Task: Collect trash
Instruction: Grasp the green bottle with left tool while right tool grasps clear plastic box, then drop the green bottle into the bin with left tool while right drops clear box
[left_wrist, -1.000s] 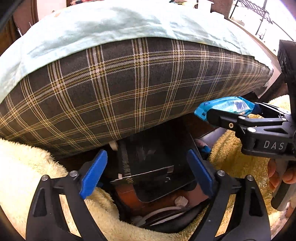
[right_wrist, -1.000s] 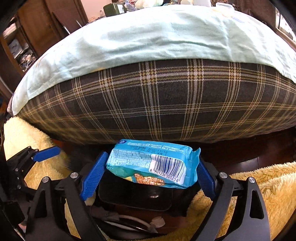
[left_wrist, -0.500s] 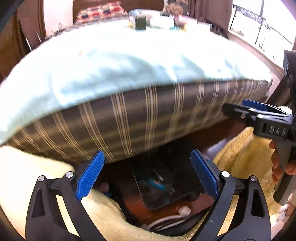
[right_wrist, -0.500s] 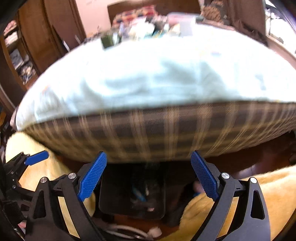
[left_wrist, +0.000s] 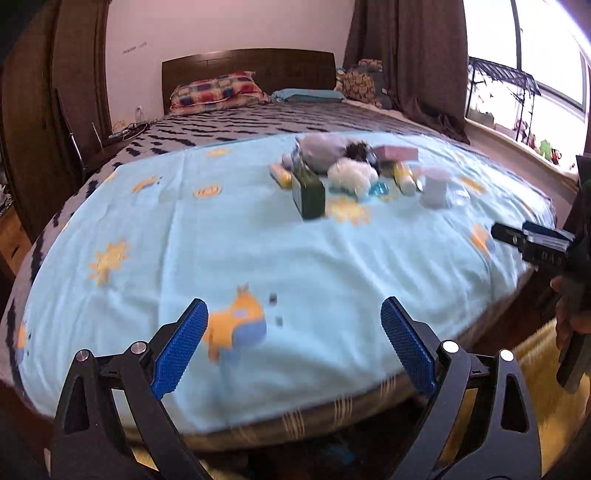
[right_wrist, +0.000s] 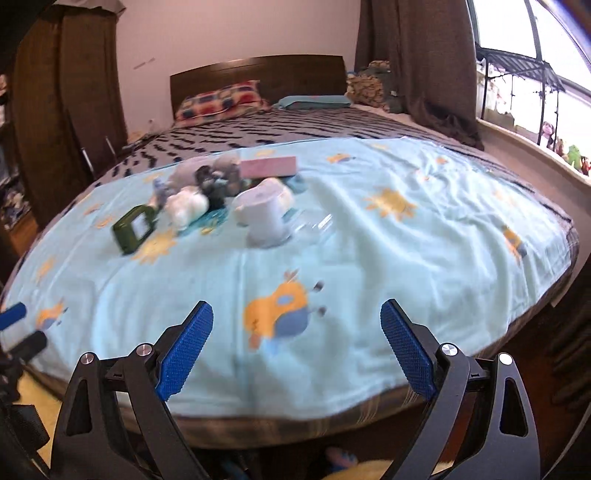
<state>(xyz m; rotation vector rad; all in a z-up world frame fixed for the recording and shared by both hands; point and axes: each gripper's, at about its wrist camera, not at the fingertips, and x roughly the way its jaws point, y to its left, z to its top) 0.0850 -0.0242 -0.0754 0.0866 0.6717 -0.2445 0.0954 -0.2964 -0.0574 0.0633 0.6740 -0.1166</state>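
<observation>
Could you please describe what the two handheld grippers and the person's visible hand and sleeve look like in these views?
Both the left gripper and the right gripper have black, angular plastic arms with triangular cut-outs and silver screw heads. Their fingers carry bright blue, finely textured pads. Seen from the side, the right gripper's black body bears blurred white lettering. The hand wears no glove; above it is a dark sleeve. No cables show.

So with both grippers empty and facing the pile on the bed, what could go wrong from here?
The pile mixes soft toys with packaging, so a wrong pick is likely. The white container stands upright on soft blanket and could tip if nudged. Motion blur makes aiming either open hand-held gripper less sure.
</observation>
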